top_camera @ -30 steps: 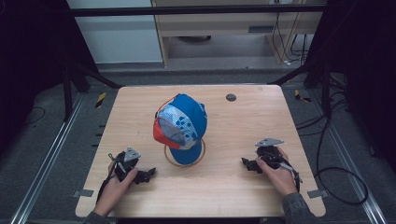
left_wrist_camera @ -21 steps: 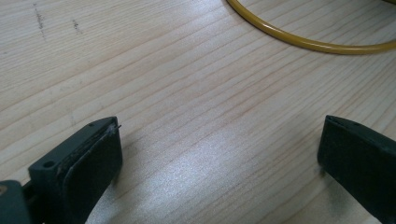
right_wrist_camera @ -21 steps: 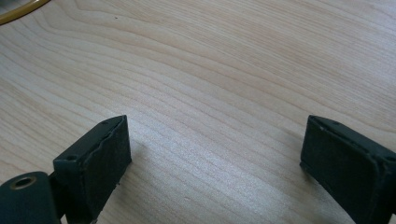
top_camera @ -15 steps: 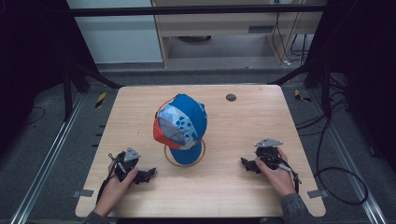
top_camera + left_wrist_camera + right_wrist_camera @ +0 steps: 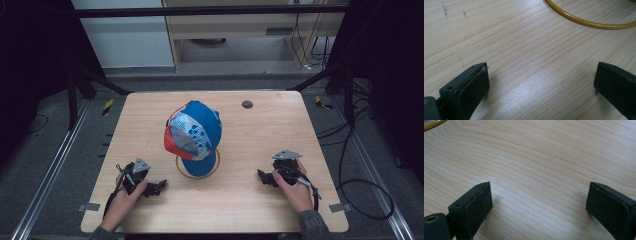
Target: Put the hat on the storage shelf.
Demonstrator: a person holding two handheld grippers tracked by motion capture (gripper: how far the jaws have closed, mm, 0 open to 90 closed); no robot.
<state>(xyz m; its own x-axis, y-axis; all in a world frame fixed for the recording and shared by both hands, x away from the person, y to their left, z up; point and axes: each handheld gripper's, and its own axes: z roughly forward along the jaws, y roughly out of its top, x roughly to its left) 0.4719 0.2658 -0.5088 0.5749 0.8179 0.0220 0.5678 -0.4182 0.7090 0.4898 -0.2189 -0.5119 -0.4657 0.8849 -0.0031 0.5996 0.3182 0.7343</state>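
A blue cap (image 5: 196, 131) with a white patterned front and a red brim sits on a stand whose yellow ring base (image 5: 197, 171) rests mid-table. My left gripper (image 5: 159, 187) lies low on the wood at the front left, held by a hand, open and empty; in the left gripper view the ring (image 5: 589, 22) curves just beyond the wide-apart jaws. My right gripper (image 5: 262, 177) rests at the front right, also open and empty, pointing toward the stand; a sliver of the ring (image 5: 431, 124) shows in the right gripper view's top left corner.
The wooden table (image 5: 280, 130) has a small dark round hole (image 5: 247, 104) near its far edge. Metal rails and cables run along the floor on both sides. A black cable (image 5: 360, 197) trails from the right gripper off the table's right edge.
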